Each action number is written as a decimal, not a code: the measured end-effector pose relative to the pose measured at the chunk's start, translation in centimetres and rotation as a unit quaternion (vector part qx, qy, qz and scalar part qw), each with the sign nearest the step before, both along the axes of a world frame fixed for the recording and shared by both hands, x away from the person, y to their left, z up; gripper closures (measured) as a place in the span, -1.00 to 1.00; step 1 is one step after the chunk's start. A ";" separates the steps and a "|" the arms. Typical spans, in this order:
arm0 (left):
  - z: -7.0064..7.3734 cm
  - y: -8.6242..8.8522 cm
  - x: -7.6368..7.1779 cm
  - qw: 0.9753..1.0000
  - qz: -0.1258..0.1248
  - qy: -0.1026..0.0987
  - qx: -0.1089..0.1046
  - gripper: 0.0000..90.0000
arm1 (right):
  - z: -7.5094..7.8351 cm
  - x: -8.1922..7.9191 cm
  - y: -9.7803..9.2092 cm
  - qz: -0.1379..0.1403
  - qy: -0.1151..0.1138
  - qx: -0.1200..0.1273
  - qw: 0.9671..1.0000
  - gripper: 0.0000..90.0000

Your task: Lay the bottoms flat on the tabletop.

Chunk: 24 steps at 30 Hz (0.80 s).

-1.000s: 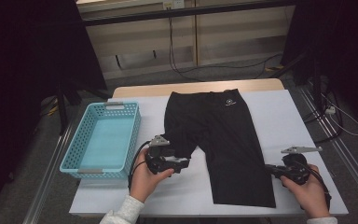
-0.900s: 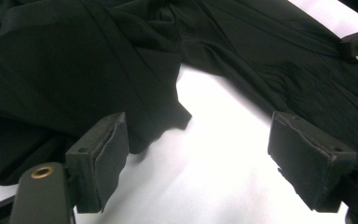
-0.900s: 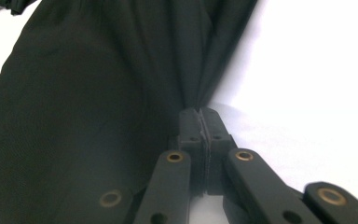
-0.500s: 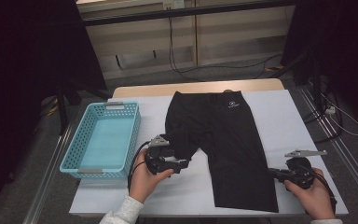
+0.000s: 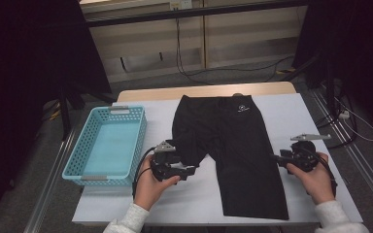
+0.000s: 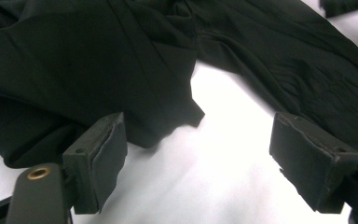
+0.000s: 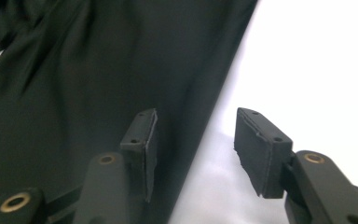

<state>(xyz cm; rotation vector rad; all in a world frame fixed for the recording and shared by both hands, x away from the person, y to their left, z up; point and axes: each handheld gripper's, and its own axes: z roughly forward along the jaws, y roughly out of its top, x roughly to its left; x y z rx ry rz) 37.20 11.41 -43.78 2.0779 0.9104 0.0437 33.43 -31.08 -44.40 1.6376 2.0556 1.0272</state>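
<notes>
A pair of black shorts lies on the white table, waistband at the far side. Its right leg stretches toward the near edge, while the left leg is bunched up short. My left gripper rests at the hem of the bunched leg. In the left gripper view it stands open, with the crumpled hem just ahead of the jaws. My right gripper sits at the outer edge of the long leg. It is open, one jaw over the fabric and one over bare table.
A light blue plastic basket stands on the table's left side, close to my left hand. Bare white tabletop lies right of the shorts and along the near edge. Beyond the table are a floor with cables and dark stands.
My right gripper has moved a little away from the person along the long leg's outer edge. The left gripper has hardly moved.
</notes>
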 end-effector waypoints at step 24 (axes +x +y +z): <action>0.1 0.8 0.2 1.000 0.010 0.003 0.001 -0.62 | -1.4 13.2 0.1 -0.045 0.020 0.022 0.999 0.30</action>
